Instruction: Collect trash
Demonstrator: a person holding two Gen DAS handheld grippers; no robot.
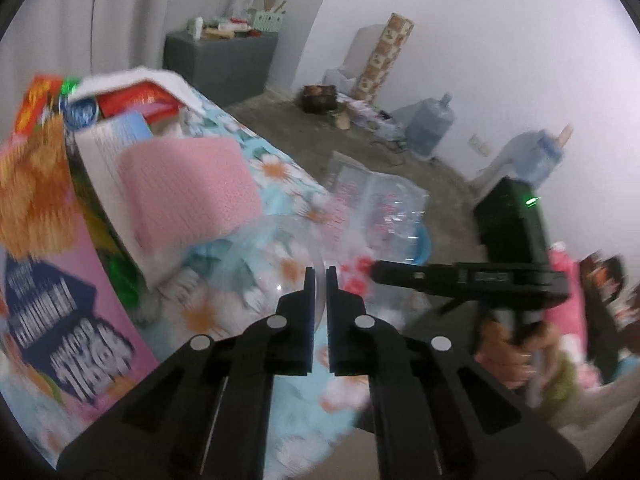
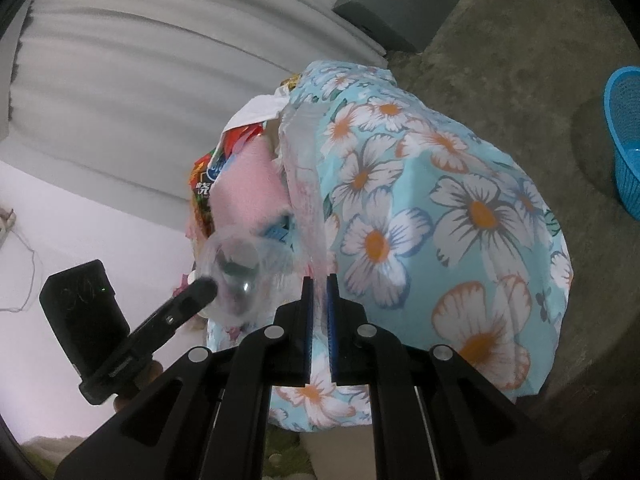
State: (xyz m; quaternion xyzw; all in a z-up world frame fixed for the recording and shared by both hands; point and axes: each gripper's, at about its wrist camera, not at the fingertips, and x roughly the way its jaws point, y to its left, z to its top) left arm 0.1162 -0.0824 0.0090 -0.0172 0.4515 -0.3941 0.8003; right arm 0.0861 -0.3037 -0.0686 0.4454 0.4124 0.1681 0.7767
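At the left of the left wrist view, a glossy pink carton [image 1: 76, 312] with blurred white lettering is seen, with a soft, waffle-textured pink cloth [image 1: 188, 192] draped over the clutter beside it. All of it rests on a table covered by a light-blue floral tablecloth [image 1: 256, 148]. At the centre, the left gripper [image 1: 320, 280] is seen with its jaws drawn together on the thin rim of a clear plastic cup [image 1: 292, 256], a rounded, see-through shape lying on the cloth. To the right, a crinkled transparent plastic bag [image 1: 380, 208] with faint red print is stretched out; the right gripper [image 2: 319, 286] is closed on what appears to be the bag's film, though blur makes the contact hard to judge. In the right wrist view, the cup [image 2: 236, 268] lies at the bag's near left end, and a blue mesh basket [image 2: 624, 136] stands on the rough concrete floor [image 2: 500, 60] at the far right.
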